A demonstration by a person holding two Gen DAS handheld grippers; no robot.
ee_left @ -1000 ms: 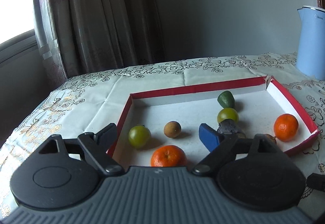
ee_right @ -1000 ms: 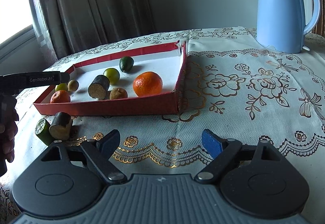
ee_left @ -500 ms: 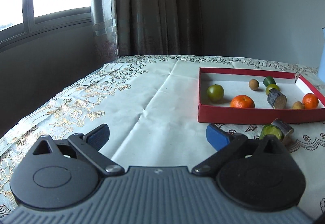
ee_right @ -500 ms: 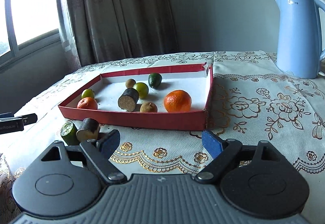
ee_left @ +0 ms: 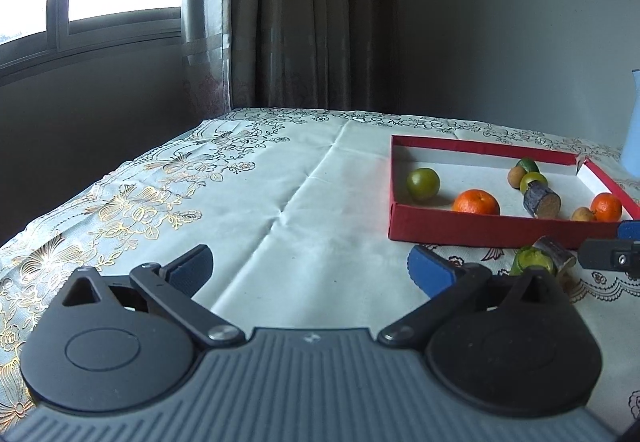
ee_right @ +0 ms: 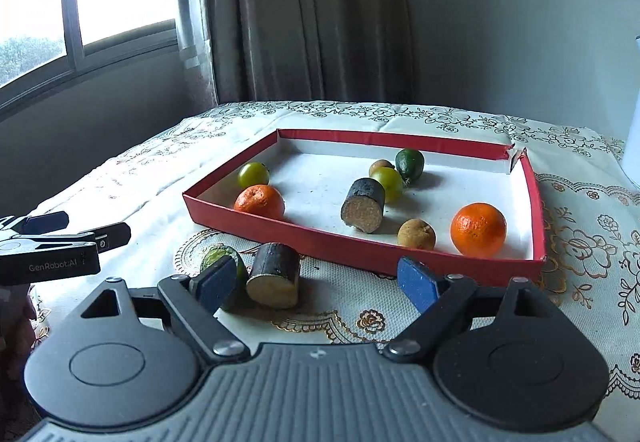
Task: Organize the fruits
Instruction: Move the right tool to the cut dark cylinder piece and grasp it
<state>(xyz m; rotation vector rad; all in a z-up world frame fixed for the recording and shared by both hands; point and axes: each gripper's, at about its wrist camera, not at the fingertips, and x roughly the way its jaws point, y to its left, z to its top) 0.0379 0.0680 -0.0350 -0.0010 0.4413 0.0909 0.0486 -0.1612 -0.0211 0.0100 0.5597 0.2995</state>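
The red tray lies on the flowered tablecloth and already holds most of the fruit: two oranges, green limes, small brown fruits and one dark sugarcane piece. Just outside its near wall lie a second sugarcane piece and a green cut fruit, so I judge these two remain to be put in. The right gripper is wide open and empty, with the sugarcane piece between its fingers, probably to take it. The left gripper is opening, also empty, over bare cloth left of the tray. Compared with a second ago, it has withdrawn from the tray, while the right has come closer to the loose pieces.
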